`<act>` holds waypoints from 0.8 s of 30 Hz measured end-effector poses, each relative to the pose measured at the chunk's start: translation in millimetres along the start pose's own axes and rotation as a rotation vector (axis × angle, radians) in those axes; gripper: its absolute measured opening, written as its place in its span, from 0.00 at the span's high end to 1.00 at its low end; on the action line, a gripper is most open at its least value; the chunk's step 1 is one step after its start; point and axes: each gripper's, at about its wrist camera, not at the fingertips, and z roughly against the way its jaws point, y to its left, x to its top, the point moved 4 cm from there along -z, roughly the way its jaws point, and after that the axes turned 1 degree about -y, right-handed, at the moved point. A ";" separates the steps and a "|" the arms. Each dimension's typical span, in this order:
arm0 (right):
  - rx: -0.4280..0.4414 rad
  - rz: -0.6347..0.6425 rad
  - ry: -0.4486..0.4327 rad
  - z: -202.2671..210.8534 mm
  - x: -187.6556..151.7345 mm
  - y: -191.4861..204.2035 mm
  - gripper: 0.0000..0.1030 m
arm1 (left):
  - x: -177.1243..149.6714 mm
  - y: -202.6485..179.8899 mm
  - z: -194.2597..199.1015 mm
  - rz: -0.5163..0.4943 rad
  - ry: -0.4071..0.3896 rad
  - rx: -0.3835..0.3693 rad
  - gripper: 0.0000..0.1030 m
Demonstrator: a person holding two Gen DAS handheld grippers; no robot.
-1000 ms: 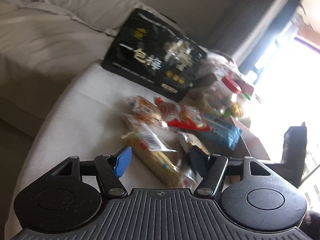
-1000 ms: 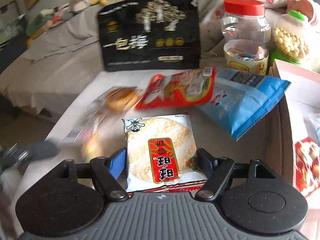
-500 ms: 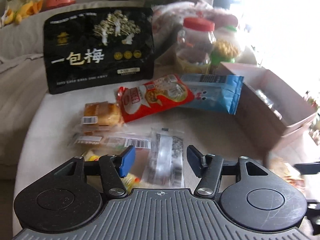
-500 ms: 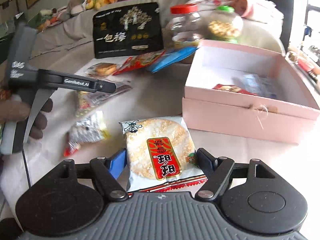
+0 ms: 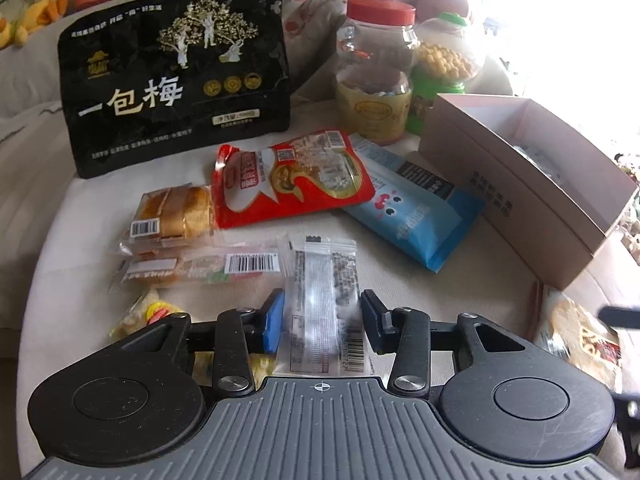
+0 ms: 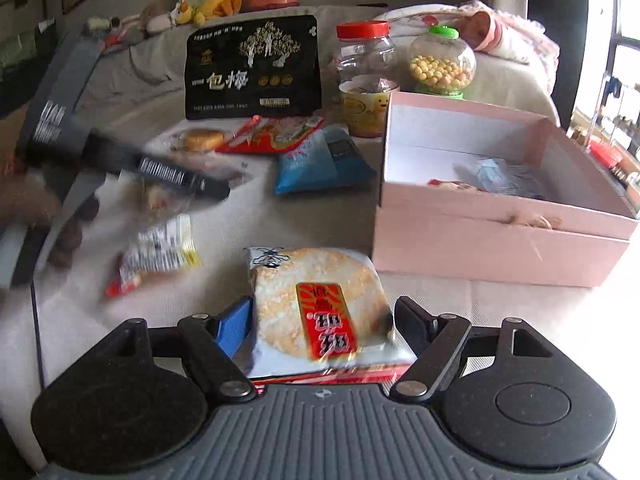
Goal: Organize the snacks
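My right gripper point(image 6: 324, 320) is shut on a rice cracker packet point(image 6: 316, 312) and holds it above the table, left of the open pink box point(image 6: 500, 236). The box holds a few packets point(image 6: 496, 178). My left gripper point(image 5: 320, 320) has its jaws around a clear snack packet point(image 5: 324, 300) with a barcode; the packet fills the gap. Other snacks lie on the table: a red bag point(image 5: 288, 176), a blue bag point(image 5: 412, 208), a cake packet point(image 5: 172, 212). The left gripper also shows at the left of the right wrist view point(image 6: 120, 160).
A large black bag point(image 5: 176, 96) stands at the back. A red-lidded jar point(image 5: 376, 68) and a green-lidded jar point(image 5: 444, 60) stand behind the box. A sofa with toys lies beyond. A small yellow packet point(image 6: 160, 252) lies left of the cracker.
My right gripper carried the cracker packet back and toward the pink box. My left gripper swung round to face the snacks and closed in around the clear packet.
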 end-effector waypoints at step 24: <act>0.153 0.215 -0.026 -14.6 23.1 91.5 0.18 | -81.0 28.1 106.2 0.171 -0.084 -0.080 0.57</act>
